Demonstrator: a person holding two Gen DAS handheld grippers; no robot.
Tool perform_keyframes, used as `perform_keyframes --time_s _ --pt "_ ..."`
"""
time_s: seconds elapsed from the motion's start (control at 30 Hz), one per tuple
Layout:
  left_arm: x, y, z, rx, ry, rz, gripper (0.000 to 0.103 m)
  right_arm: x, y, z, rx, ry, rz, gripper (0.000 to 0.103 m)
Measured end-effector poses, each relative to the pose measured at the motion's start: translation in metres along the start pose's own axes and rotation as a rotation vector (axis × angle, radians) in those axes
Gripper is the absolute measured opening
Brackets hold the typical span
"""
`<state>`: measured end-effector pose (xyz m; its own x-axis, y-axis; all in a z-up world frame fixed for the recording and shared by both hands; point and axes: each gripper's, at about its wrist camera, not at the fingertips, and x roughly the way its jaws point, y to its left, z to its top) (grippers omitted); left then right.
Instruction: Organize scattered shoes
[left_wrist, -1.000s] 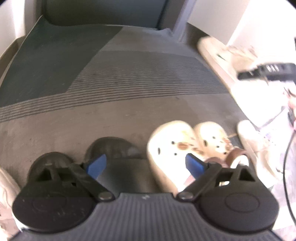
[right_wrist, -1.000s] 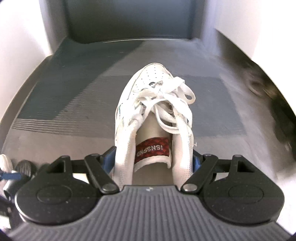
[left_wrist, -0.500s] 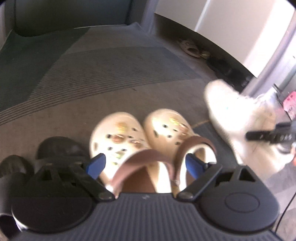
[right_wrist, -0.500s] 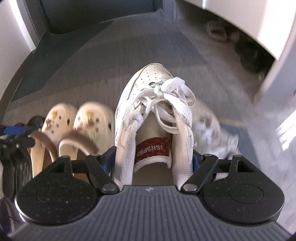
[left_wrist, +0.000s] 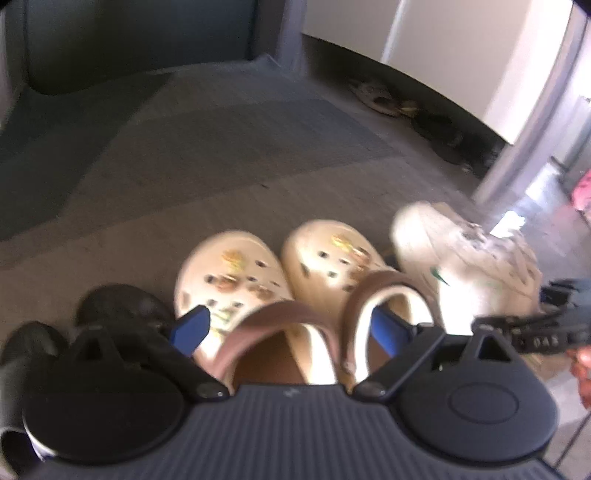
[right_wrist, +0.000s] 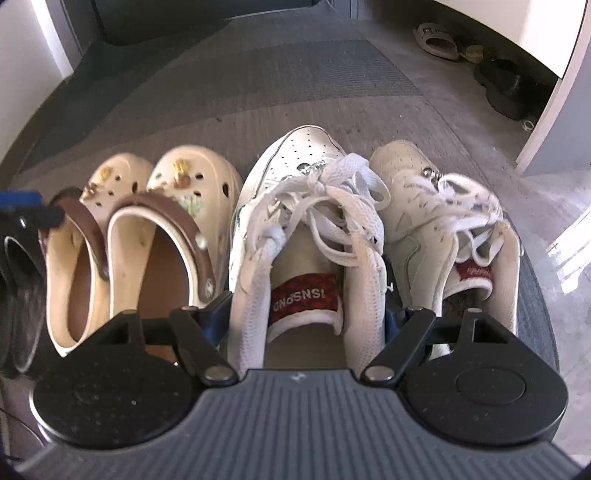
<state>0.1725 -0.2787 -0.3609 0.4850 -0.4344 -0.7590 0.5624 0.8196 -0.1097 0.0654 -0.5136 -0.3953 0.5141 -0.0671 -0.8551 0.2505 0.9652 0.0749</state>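
My right gripper (right_wrist: 303, 317) is shut on the heel end of a white laced sneaker (right_wrist: 295, 177) with a red tongue label. The sneaker sits low, toe forward, between a pair of cream clogs (right_wrist: 184, 184) with brown straps and a matching white sneaker (right_wrist: 436, 206). My left gripper (left_wrist: 288, 328) hovers open over the heels of the cream clogs (left_wrist: 229, 266); its blue fingertips (left_wrist: 190, 328) straddle them without pressing. A pair of black shoes (left_wrist: 122, 306) stands left of the clogs. The held sneaker (left_wrist: 461, 258) shows at the right of the left wrist view.
All the shoes stand in a row on a grey striped mat (right_wrist: 295, 74). A pale sandal (right_wrist: 436, 38) and dark shoes (right_wrist: 502, 88) lie under a white cabinet (right_wrist: 546, 33) at the back right. A dark panel closes the far end.
My left gripper has moved right, from over the black shoes to over the clogs. My right gripper has carried the white sneaker down into the row beside its mate.
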Motion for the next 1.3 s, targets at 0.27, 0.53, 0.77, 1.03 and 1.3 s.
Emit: perform_keyframes --time_s 0.27,0.53,0.77,1.03,1.3 --pt "-0.006 -0.002 0.000 0.016 -0.011 0.001 0.095 0.008 0.012 -0.011 -0.034 -0.042 -0.033 0.080" --pt "-0.009 0.000 0.001 0.027 -0.012 0.015 0.096 0.032 0.009 -0.006 -0.021 -0.010 -0.034 0.081" --pt "-0.020 0.004 0.003 0.017 -0.026 0.019 0.097 0.030 0.006 -0.008 0.011 0.005 -0.012 0.085" --pt "-0.020 0.013 0.016 0.073 -0.071 0.060 0.097 -0.013 -0.002 -0.005 0.104 -0.106 0.006 0.085" --pt "-0.052 0.016 0.072 0.177 -0.118 0.127 0.097 -0.061 0.004 0.059 0.133 -0.168 0.076 0.085"
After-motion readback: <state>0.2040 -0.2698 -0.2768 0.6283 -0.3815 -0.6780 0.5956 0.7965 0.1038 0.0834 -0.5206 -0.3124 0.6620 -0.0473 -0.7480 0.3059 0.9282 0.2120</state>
